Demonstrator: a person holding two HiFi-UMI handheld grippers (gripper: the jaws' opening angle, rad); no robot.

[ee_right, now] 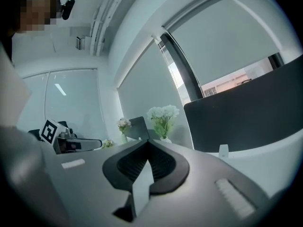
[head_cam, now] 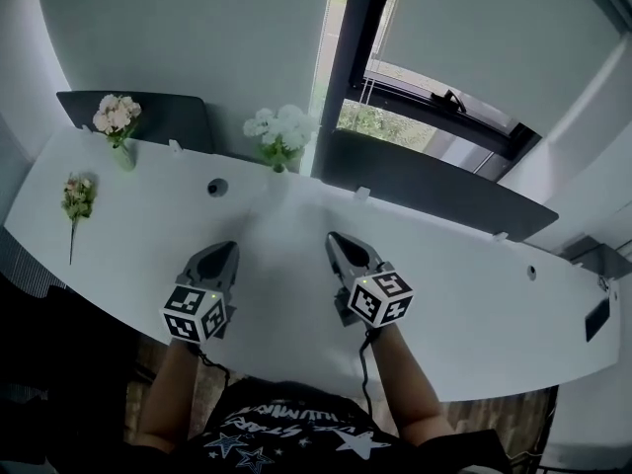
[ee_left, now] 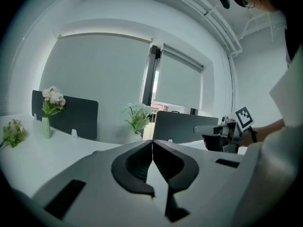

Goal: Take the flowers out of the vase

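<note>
Flowers stand in two vases along the far edge of the table (head_cam: 296,235). White flowers (head_cam: 280,126) sit upright in a white vase (ee_left: 136,137), just left of the dark window post (head_cam: 351,57). Pink flowers (head_cam: 117,114) sit upright in a green vase (head_cam: 123,156) near the table's far left corner, in front of a dark divider panel (head_cam: 168,117). A loose bunch (head_cam: 77,197) lies flat on the table to the left of both vases, well apart from the white vase, with its stem toward the near edge. A round cable port (head_cam: 217,187) is set in the table between the two vases, nearer the person.

The left gripper (head_cam: 230,248) and right gripper (head_cam: 334,237) are held side by side above the near middle of the table, well apart from every flower, both pointing toward the far edge. The left gripper's fingers (ee_left: 137,162) are closed on each other and hold nothing. The right gripper's fingers (ee_right: 165,167) are likewise closed and empty. A second divider panel (head_cam: 434,191) stands at the back right, below the window (head_cam: 425,117).
</note>
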